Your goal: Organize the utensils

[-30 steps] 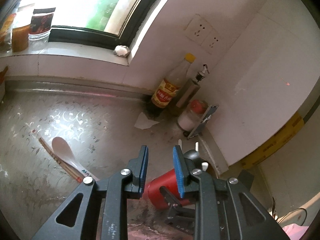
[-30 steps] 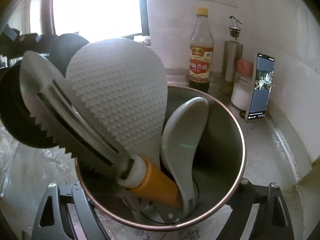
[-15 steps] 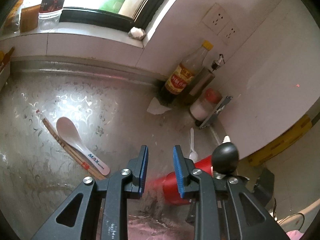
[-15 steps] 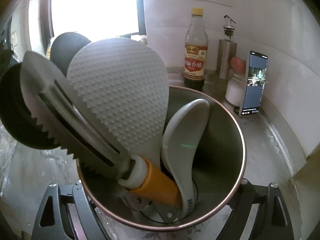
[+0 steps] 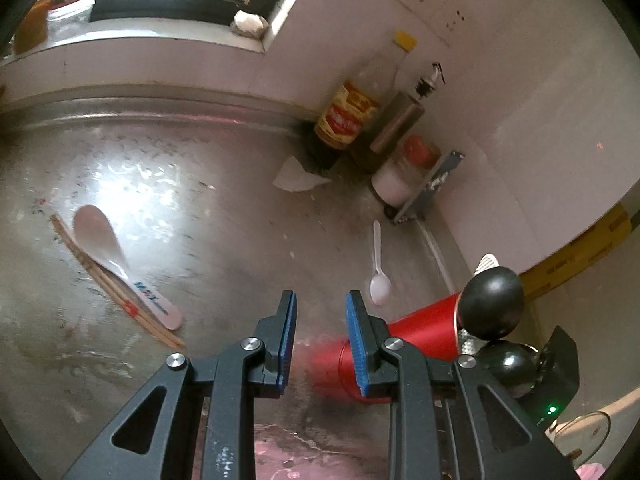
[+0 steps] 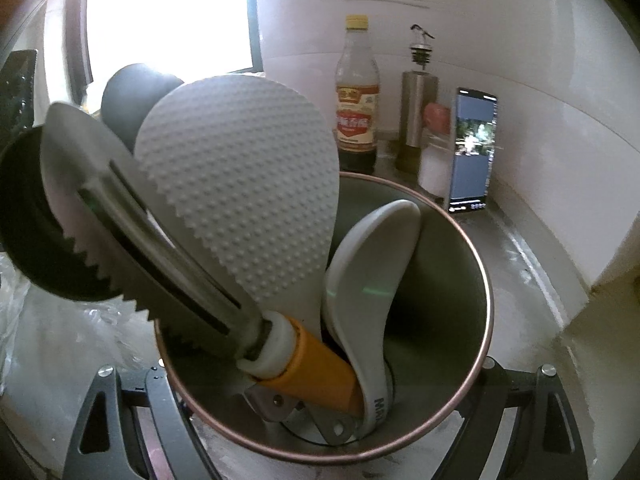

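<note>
Compared with a second earlier, the steel worktop point(image 5: 224, 216) is seen from lower by the left gripper point(image 5: 320, 340), and a small white plastic spoon point(image 5: 379, 276) has come into full view. The red metal utensil cup point(image 5: 416, 328) has shifted to the right past the blue pads. The left fingers are held narrowly apart with nothing between them.

The cup point(image 6: 440, 264) is clasped at its sides by the right gripper point(image 6: 324, 404), and its contents are unchanged: a white dimpled rice paddle point(image 6: 244, 184), an orange-handled serrated steel spatula point(image 6: 144, 256) and a grey ceramic spoon point(image 6: 372, 276).

A white ceramic soup spoon point(image 5: 116, 260) with blurred blue lettering lies against wooden chopsticks point(image 5: 116, 292) on the worktop. The red-and-yellow label of a brown sauce bottle point(image 6: 357, 116) is too small to be read. A lit phone point(image 6: 472, 152) is leant on the white-tiled wall, under two sockets.
</note>
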The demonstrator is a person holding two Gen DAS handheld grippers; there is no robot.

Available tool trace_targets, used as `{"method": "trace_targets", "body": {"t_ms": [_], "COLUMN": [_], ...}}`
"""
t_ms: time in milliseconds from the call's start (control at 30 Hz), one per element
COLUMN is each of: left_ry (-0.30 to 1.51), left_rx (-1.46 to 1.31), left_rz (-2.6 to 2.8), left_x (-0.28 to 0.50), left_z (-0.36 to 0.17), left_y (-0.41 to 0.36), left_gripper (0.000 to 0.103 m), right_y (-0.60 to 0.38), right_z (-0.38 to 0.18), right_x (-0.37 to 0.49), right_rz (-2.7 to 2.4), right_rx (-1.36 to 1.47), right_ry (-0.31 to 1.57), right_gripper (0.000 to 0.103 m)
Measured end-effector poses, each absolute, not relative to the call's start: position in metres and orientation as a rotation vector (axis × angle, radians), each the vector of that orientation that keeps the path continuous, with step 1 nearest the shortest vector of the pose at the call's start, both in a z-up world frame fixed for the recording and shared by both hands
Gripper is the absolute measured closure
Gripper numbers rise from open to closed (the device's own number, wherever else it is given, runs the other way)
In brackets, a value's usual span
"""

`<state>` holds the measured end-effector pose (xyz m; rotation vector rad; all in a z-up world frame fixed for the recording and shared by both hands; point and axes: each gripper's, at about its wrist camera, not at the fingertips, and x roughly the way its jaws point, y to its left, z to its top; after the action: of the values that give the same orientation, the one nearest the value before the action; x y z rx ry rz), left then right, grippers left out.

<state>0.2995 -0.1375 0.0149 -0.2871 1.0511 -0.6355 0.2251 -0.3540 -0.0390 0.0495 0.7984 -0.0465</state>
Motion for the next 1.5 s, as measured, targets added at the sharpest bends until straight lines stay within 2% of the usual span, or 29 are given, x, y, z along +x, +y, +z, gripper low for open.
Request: {"method": "trace_targets", "body": {"t_ms": [1233, 1267, 1300, 1367, 1500], "left_ry": [1.269, 1.270, 1.269, 1.261, 1.245], "left_rx": [-0.040, -0.024, -0.007, 0.019, 0.089], "left_rz": [-0.800, -0.800, -0.798, -0.791, -0.784], "left_x": [0.327, 0.326, 0.324, 0.323, 0.320], "left_z": [-0.038, -0.041, -0.042, -0.043, -0.048], "left_y": [-0.318, -0.322, -0.325, -0.330, -0.341], "left_gripper": [0.077, 0.074, 0.065, 0.058, 0.058], "right_y": [-0.473, -0.474, -0.475, -0.476, -0.475], "right_z": [-0.033, -0.033, -0.032, -0.032, -0.032], "right_x": [0.191, 0.190, 0.189, 0.187, 0.184], "right_rz": [-0.284, -0.287, -0.288, -0.288, -0.283], "right_rx": [0.158, 0.161, 0.164, 0.163, 0.157], "right_ry": [0.793, 0.792, 0.792, 0.791, 0.791], "right_gripper": [0.013, 0.012, 0.012, 0.012, 0.012]}}
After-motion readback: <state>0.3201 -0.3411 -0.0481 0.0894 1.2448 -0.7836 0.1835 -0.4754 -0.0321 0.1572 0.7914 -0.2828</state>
